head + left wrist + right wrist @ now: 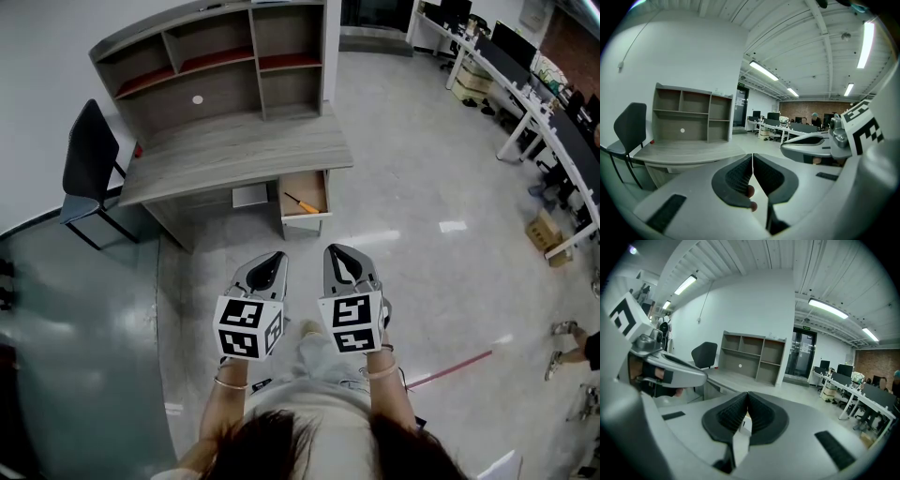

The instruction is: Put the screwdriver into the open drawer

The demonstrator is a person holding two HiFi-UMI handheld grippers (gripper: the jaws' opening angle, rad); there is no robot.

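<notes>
Nearest us, the left gripper and the right gripper are both pinched closed on nothing, held side by side in front of the grey wood-grain desk with a shelf hutch and well apart from it. Next, under the desk's right end, the small orange-handled screwdriver lies aslant inside the open pale wooden drawer. We judge it light, stiff and prone to roll, and the thick handle a better hold than the thin shank. A black chair stands left of the desk. A glossy grey floor and office benches lie to its right.
</notes>
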